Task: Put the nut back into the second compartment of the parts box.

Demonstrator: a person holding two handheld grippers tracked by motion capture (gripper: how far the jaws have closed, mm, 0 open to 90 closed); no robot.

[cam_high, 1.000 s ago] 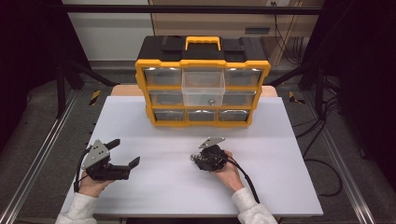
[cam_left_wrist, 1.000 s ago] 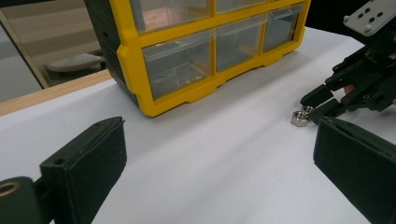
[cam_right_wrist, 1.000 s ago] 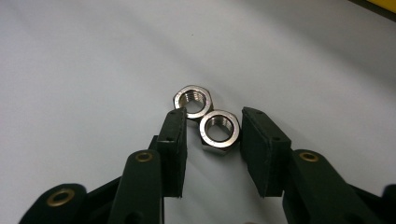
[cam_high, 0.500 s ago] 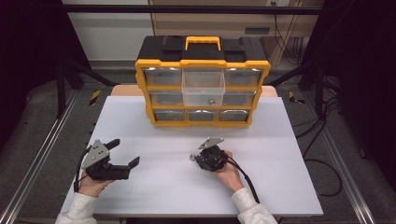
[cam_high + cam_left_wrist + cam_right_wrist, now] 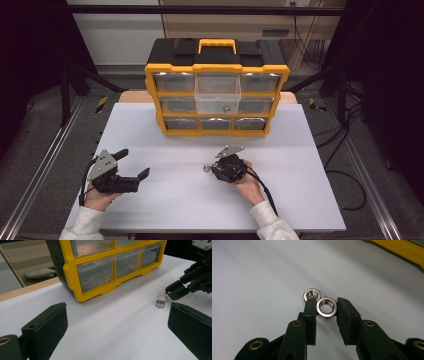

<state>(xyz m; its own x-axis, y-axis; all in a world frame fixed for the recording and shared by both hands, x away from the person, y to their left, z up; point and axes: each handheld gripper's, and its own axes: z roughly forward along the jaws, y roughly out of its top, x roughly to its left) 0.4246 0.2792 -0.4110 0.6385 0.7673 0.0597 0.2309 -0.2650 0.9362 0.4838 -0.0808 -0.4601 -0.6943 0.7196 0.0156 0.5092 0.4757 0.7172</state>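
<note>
nuts, two of them, lie on the white table (image 5: 165, 125) in front of me, and my right gripper (image 5: 326, 308) has its jaws around the nearer nut (image 5: 326, 307). in the right gripper view that nut sits between the two black pads, seeming to touch both, with its threaded hole facing the camera. the jaws have just been closing and are now narrowed to about the width of the nut. the other nut (image 5: 311, 295) lies just beyond the tip of one finger (image 5: 310, 311) and looks to be touching both that finger and the nut i am gripping.

in the high view, my right gripper (image 5: 214, 168) sits near the middle of the table, well in front of a yellow and black drawer cabinet (image 5: 217, 67), whose top middle drawer (image 5: 217, 95) is pulled out. my left gripper (image 5: 134, 165) rests at the left of the table, jaws wide apart and holding nothing, well away from the nuts.

to do this step well, i judge that i should press on two flat sides of the nut, not on its corners, so that it does not twist out. i should lift straight up and slowly, so the finger beside the second nut does not drag or flick it away. before i lift, it is worth checking that only one nut is caught.
</note>
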